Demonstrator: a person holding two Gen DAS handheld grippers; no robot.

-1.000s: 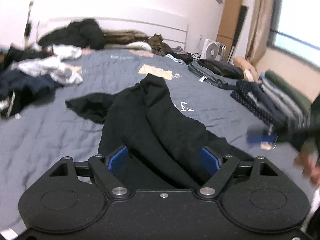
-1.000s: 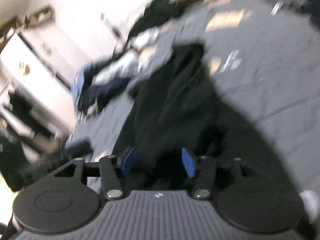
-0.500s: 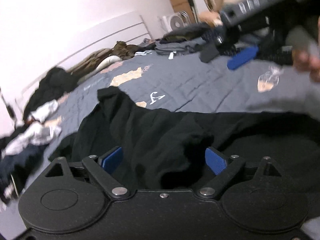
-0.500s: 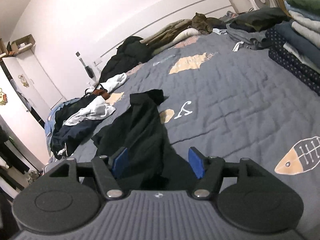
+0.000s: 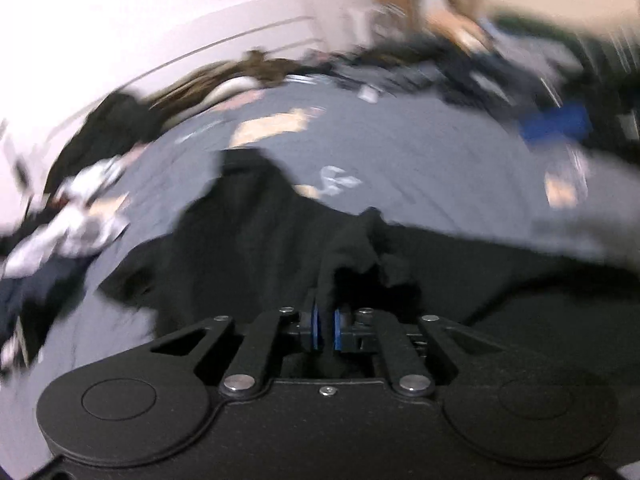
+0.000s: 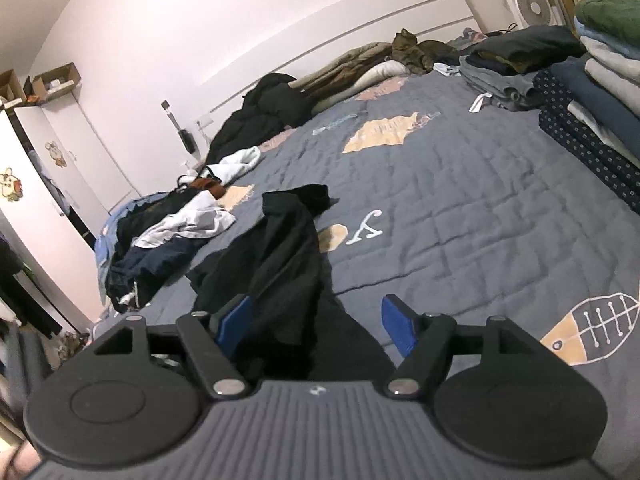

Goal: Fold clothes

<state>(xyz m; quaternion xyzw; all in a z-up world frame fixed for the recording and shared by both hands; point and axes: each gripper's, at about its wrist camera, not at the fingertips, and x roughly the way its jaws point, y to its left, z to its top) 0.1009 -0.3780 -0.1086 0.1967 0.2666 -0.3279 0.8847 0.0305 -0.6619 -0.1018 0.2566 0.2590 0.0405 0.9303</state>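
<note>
A black garment [image 6: 280,264] lies crumpled on the grey-blue bedspread [image 6: 460,208], running from the near edge toward the middle of the bed. In the blurred left wrist view the same black garment [image 5: 256,248] fills the foreground, and my left gripper [image 5: 327,330] is shut on a raised fold of it, blue pads pinching the cloth. My right gripper [image 6: 316,326] hovers over the garment's near end; its jaws are opening, the cloth lies under and between the blue pads, and neither pad presses on it.
A heap of unfolded clothes [image 6: 168,232] lies at the bed's left side. Folded stacks [image 6: 592,80] stand along the right side. A dark jacket [image 6: 264,116] and pillows sit by the headboard. A white wardrobe [image 6: 36,184] is at the left, a fan [image 6: 532,4] far right.
The left gripper swung across the bed and snapped shut on a fold of the black garment. The right gripper's jaws widened a little and it steadied over the garment.
</note>
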